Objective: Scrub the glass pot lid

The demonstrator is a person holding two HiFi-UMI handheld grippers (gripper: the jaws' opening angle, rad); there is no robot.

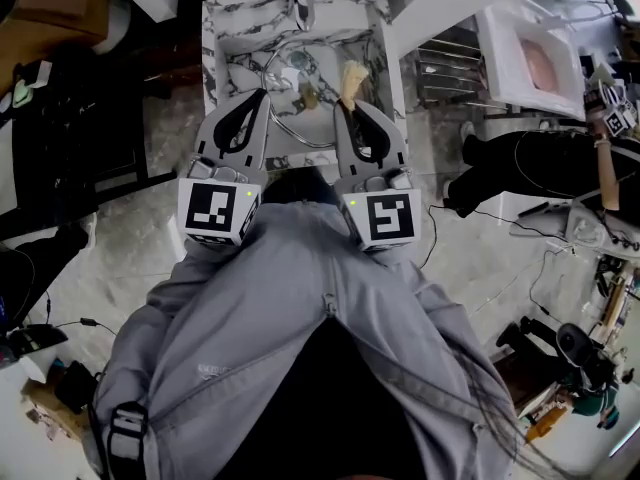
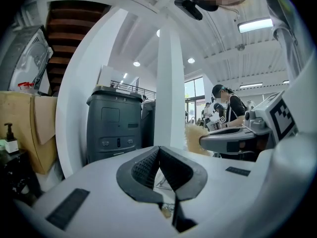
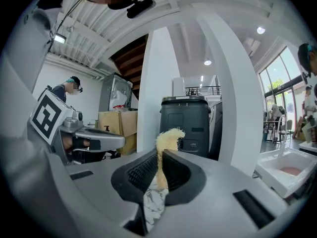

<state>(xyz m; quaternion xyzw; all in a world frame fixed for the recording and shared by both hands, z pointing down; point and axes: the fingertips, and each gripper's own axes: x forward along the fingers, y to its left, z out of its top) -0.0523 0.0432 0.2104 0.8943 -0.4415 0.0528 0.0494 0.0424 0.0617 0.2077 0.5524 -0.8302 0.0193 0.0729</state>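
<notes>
Ribbed black pads [image 3: 137, 172] of right gripper [image 3: 159, 151] pinch a fluffy yellowish scrubber [image 3: 168, 137].

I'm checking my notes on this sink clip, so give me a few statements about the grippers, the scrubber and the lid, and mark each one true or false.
1. The right gripper is clamped on a beige scrubber. True.
2. The left gripper has its jaws wide apart. False: its jaws are together.
3. The sink in front of the person has a white marbled pattern. True.
4. The glass lid lies on the floor beside the sink. False: it lies inside the sink, below the two gripper tips.
</notes>
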